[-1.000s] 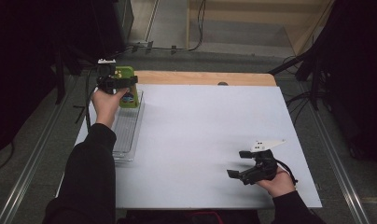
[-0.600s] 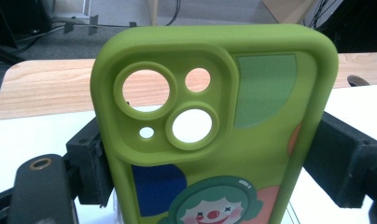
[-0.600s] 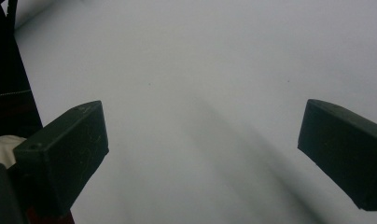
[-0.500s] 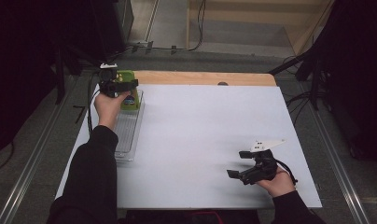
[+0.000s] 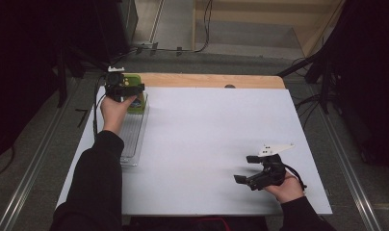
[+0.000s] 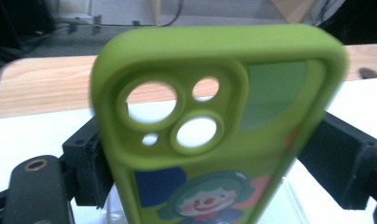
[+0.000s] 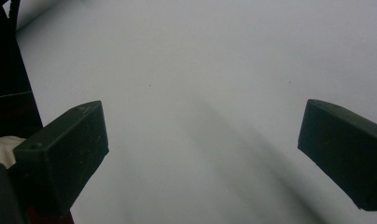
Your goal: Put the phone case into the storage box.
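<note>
Because my left fingers (image 6: 210,154) pinch the green phone case (image 6: 214,121) only by its slick edges above the clear tray (image 5: 133,139), while my right fingers (image 7: 200,154) rest spread, it could twist free.

Looks like a lab or recording studio, not a home. White-topped table (image 5: 212,144) with a bare wooden edge (image 5: 207,80) at the far side, set between metal floor rails (image 5: 24,187). Black drapes (image 5: 370,72) hung at both sides, cables (image 5: 149,48) trailing over a grey floor (image 5: 178,19), dark stand legs (image 5: 62,72) at the left, plywood panel (image 5: 260,19) behind.
</note>
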A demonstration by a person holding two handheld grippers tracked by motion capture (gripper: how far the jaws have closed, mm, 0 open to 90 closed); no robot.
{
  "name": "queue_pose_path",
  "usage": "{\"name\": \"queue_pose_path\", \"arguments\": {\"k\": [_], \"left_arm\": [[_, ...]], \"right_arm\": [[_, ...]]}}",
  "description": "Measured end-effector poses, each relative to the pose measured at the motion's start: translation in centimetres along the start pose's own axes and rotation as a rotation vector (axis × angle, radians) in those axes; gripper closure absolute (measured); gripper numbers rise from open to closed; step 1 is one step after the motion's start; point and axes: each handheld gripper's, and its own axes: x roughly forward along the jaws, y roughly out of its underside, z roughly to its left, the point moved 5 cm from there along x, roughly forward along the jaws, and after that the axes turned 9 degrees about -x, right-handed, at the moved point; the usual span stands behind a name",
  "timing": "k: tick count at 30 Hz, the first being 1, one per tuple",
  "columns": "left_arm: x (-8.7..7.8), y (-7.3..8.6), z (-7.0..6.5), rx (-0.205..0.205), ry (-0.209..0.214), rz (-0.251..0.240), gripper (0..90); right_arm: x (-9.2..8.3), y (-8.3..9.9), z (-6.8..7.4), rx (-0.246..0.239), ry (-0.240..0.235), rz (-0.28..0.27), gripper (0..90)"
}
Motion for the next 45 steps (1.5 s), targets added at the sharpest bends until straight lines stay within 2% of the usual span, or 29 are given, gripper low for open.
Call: {"name": "queue_pose_path", "arguments": {"k": [4,7,13,24,31,40,45], "left_arm": [[0.0,0.1,-0.1,0.019,-0.014,0.012,11.0],[0.0,0.1,0.0,0.001,-0.008,0.021,4.7],[-0.5,0.1,0.2,-0.004,0.012,0.042,4.6],[-1.6,0.0,0.3,-0.043,0.033,0.072,4.7],[-2.4,0.0,0.3,-0.074,0.057,0.113,4.7],[-4.0,0.1,0.4,-0.078,0.067,0.162,4.9],[-4.9,0.3,0.5,-0.097,0.1,0.177,5.0]], "right_arm": [[0.1,-0.1,0.0,0.0,-0.004,-0.002,0.3],[0.1,-0.1,0.0,-0.002,-0.005,0.0,0.3],[0.3,-0.2,-0.1,-0.004,-0.008,0.0,0.3],[0.2,-0.2,0.0,-0.002,-0.005,0.002,0.3],[0.2,-0.1,0.0,0.001,-0.003,0.004,0.3],[0.2,-0.2,0.0,-0.002,-0.004,0.003,0.3],[0.3,-0.2,0.0,-0.002,-0.006,0.003,0.3]]}}
